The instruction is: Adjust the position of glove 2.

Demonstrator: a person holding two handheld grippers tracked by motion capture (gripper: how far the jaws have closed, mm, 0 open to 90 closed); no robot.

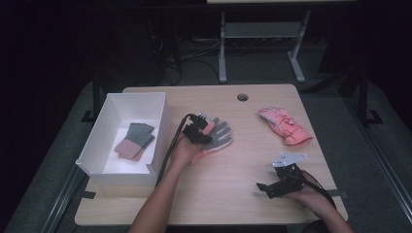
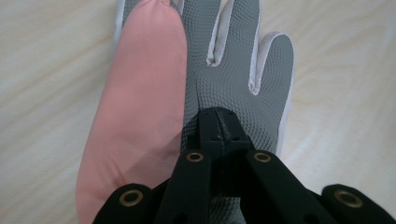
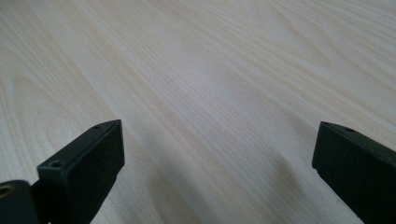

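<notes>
At the centre of the high view, the grey-and-pink glove point(image 1: 218, 137) is lain flat on the wooden table point(image 1: 233, 194), pinched by the fully closed jaws of the left gripper point(image 1: 203, 138). At lower right, the right gripper point(image 1: 263, 187) is held wide open, empty, above bare wood.

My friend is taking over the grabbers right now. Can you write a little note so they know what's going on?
Left gripper: jaws shut on the grey-palmed pink fabric glove at mid-table.
Right gripper: jaws open, holding nothing, low over the light wooden table near its front right.
A folded grey-and-pink pair lies in the white open box at left.
The pink padded glove lies at the right, untouched.
Probably left: both loose gloves into the box.
</notes>
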